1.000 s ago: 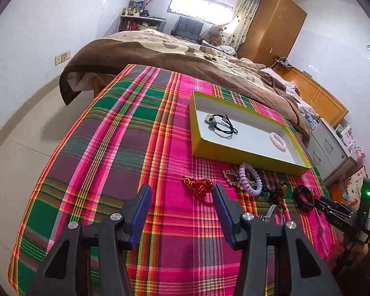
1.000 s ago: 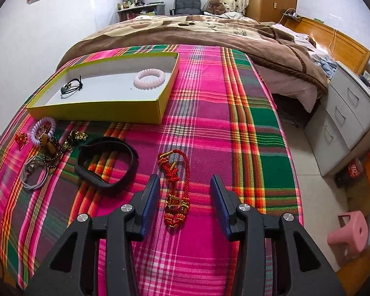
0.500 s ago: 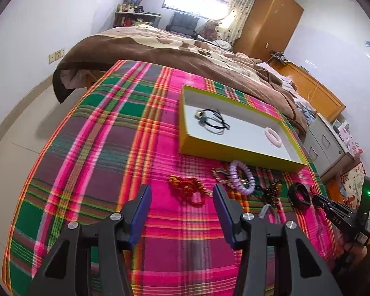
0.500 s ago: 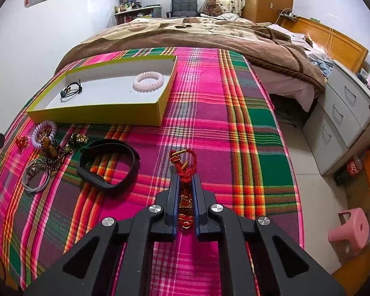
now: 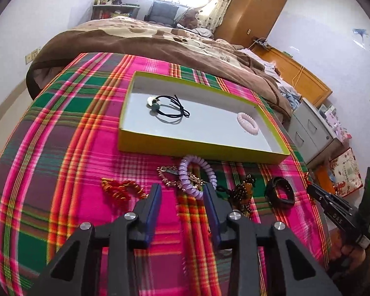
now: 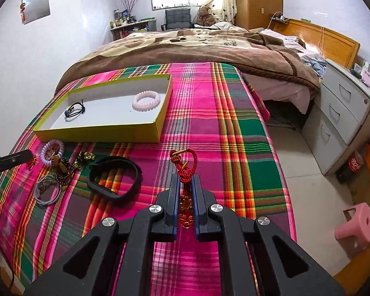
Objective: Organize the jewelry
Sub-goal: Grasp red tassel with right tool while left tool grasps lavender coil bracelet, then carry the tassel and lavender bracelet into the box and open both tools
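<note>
My right gripper [image 6: 186, 178] is shut on a red knotted cord bracelet [image 6: 185, 159], whose loop sticks out ahead of the tips. My left gripper [image 5: 182, 193] hovers low over the plaid cloth, jaws closing. The near edge of a purple coil bracelet [image 5: 197, 175] lies between its tips, and the pads do not press on it. Behind stands a yellow box [image 5: 202, 148], [image 6: 98, 133] holding a black cord with a green bead [image 5: 165, 109] and a pink bracelet [image 5: 248, 123].
Loose on the cloth lie a red braided piece [image 5: 120, 188], a gold chain [image 5: 167, 172], brown beads [image 5: 244, 192], a black band [image 6: 114, 177] and grey rings [image 6: 46, 190]. A brown blanket [image 6: 197, 46] covers the bed behind. Grey drawers [image 6: 342, 113] and a pink stool [image 6: 357, 222] stand off the right edge.
My left gripper has slid right from the red braided piece to the purple coil, and its jaws have narrowed. My right gripper has closed on the red cord bracelet.
</note>
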`<act>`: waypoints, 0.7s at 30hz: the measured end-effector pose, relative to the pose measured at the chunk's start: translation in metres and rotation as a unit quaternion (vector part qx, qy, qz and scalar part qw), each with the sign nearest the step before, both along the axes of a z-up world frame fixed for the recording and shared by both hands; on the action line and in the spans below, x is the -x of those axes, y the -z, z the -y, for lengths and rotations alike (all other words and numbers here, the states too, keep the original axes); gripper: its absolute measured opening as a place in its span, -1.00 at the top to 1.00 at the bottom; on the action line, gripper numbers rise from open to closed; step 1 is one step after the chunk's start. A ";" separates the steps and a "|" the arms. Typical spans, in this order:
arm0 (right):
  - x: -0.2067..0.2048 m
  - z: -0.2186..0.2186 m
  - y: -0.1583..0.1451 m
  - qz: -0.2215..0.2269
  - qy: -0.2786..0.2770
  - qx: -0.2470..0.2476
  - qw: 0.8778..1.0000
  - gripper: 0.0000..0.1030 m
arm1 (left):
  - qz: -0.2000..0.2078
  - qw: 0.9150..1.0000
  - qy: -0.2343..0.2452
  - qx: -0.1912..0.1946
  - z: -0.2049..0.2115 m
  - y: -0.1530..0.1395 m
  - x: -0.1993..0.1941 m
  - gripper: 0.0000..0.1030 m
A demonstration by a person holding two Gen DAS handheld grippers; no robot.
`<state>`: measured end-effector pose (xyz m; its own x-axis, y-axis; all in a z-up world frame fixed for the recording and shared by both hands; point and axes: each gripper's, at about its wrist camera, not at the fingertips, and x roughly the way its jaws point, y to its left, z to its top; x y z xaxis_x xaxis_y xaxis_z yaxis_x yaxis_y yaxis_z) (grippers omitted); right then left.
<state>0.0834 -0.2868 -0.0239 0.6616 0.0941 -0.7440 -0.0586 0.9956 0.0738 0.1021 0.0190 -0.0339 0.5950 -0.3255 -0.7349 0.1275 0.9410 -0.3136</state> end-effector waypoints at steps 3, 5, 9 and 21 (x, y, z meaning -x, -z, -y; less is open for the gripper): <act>0.000 0.000 0.001 0.001 -0.004 -0.002 1.000 0.83 | -0.002 1.000 0.003 -0.006 0.007 0.001 -0.004 0.40; 0.000 0.000 0.001 0.001 -0.006 -0.003 1.000 0.83 | -0.003 1.000 0.004 -0.006 0.010 0.002 -0.009 0.44; 0.000 0.000 0.001 0.001 -0.010 -0.004 1.000 0.83 | -0.011 1.000 -0.006 -0.022 0.012 0.008 -0.018 0.57; -0.001 0.001 0.001 0.003 -0.017 -0.008 1.000 0.83 | -0.019 0.999 0.002 -0.037 0.019 0.014 -0.022 0.75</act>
<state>0.0844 -0.2873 -0.0244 0.6627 0.1293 -0.7377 -0.0932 0.9916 0.0901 0.1243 -0.0004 -0.0483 0.5656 -0.2718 -0.7786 0.1200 0.9612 -0.2484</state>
